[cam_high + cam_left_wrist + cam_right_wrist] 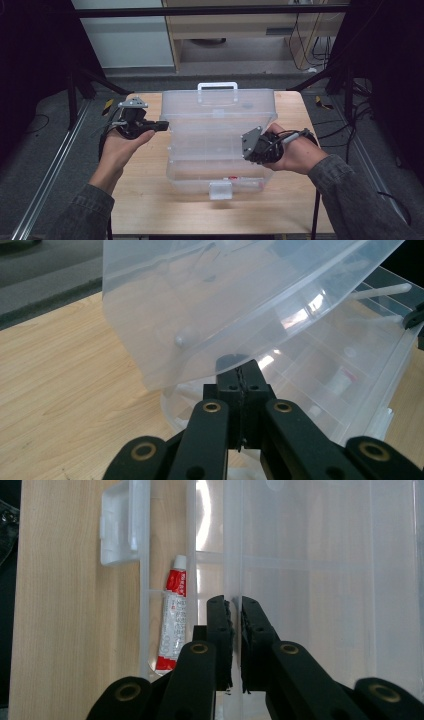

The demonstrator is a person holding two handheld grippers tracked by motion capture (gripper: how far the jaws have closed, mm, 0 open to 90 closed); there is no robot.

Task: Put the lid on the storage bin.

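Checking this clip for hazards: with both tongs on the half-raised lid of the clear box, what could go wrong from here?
1. The left tongs pinch only the lid edge; smooth plastic could slip and the lid drop.
2. The right tongs clamp just a thin rim, so uneven lifting may twist the lid.
3. Nothing holds the box; it may slide, shaking the tube.

Dim, soft high view with dark edges; glare streaks the clear box [320,555].

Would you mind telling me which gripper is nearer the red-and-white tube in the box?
Right. The right gripper pinches the lid's edge just beside the tube; the left gripper sits at the box's far-left side.
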